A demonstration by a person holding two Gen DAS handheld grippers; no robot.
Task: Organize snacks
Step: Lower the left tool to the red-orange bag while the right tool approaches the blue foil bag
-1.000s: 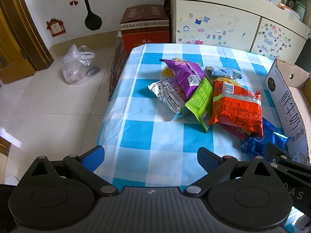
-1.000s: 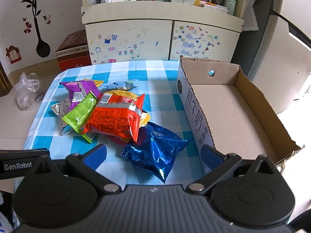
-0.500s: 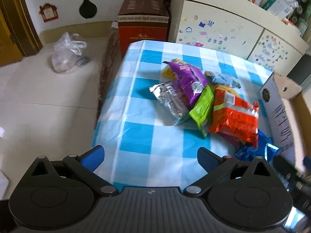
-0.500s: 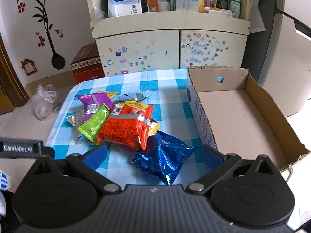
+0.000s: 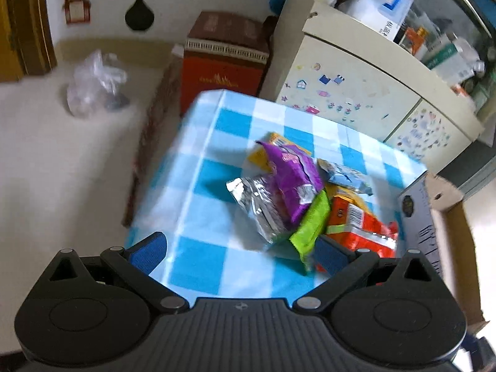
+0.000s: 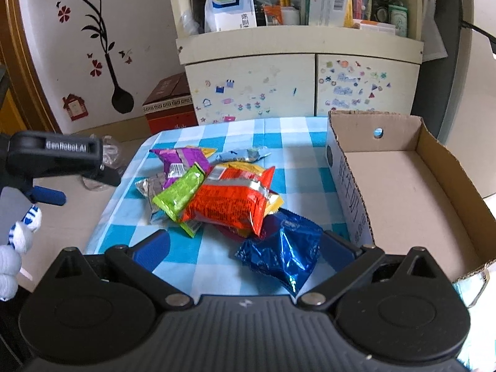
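Slippery blue foil bag (image 6: 280, 257) nearest, both jaws wide apart, empty; might slide off tabletop (image 6: 297, 133) if nudged.

tabletop (image 6: 217, 263): blue-white checked cloth
on it: snack packets pile (image 6: 223, 198), cardboard box (image 6: 403, 186) just beside

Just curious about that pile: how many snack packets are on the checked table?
At least 7: purple, silver, green, orange, blue, pale blue, yellow under the orange. More may be hidden.
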